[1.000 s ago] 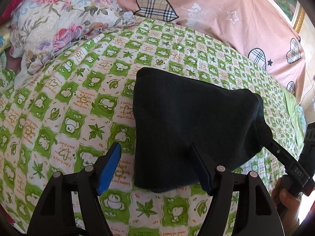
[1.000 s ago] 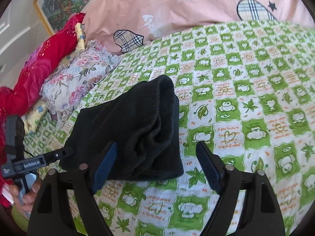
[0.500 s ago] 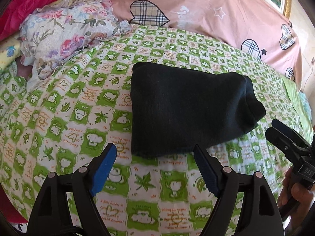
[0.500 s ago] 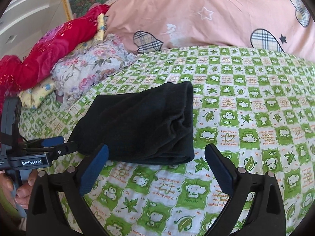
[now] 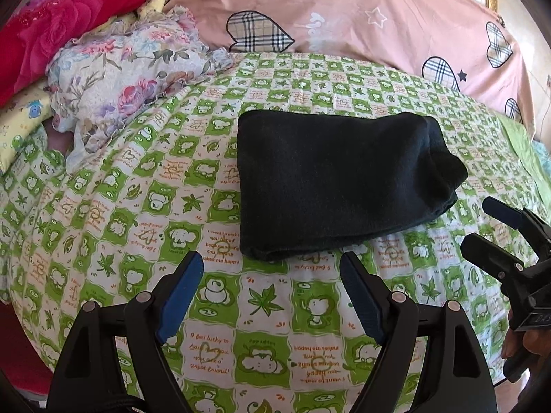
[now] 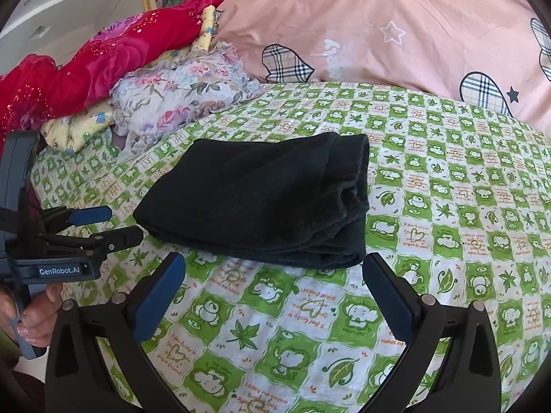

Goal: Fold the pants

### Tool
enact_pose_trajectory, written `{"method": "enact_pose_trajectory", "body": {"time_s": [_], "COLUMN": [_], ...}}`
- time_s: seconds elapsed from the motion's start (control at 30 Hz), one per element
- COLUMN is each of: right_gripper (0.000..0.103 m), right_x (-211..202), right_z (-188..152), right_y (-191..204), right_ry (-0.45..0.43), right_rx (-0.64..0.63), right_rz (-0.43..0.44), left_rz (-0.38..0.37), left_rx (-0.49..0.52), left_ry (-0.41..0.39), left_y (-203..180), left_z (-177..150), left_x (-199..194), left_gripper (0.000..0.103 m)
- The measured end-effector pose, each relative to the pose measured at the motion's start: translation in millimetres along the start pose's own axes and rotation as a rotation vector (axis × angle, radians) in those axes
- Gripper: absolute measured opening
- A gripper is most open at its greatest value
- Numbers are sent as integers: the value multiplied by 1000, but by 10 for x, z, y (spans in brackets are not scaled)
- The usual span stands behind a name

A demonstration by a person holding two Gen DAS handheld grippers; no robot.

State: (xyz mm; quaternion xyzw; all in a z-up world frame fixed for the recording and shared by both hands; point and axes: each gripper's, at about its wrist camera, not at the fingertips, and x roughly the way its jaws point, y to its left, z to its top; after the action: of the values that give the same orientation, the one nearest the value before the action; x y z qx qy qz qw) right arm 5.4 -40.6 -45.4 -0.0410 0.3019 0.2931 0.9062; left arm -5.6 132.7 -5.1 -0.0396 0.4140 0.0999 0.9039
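The dark pants point(image 5: 341, 182) lie folded at mid-frame on the bed point(image 5: 103, 241), free of both grippers. The left gripper point(image 5: 272, 292) and right gripper point(image 6: 275, 285) have just been opening and now stand released, nothing between them. Risk: the thick right-hand layers could spring apart, being bulky. No containers in view

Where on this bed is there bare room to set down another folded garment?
Bare green checked sheet lies right of the folded black pants, toward the pink heart-print duvet, and in front of them. The left is crowded: floral cloth, red quilt.
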Motion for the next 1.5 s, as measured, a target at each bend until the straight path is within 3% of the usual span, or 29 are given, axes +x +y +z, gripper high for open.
{"method": "enact_pose_trajectory", "body": {"time_s": [0.73,1.5], "right_gripper": [102,102], "right_x": [151,229], "right_z": [-61,-30], "right_y": [102,152], "right_ry": [44,39], "right_rx": [-20,-23], "right_rz": [22,42], "left_rz": [37,56], "left_rx": [6,44], "left_ry": [58,24], "left_y": [65,14], "left_z": [-54,-36], "left_x": [157,156], "left_gripper": [82,83]}}
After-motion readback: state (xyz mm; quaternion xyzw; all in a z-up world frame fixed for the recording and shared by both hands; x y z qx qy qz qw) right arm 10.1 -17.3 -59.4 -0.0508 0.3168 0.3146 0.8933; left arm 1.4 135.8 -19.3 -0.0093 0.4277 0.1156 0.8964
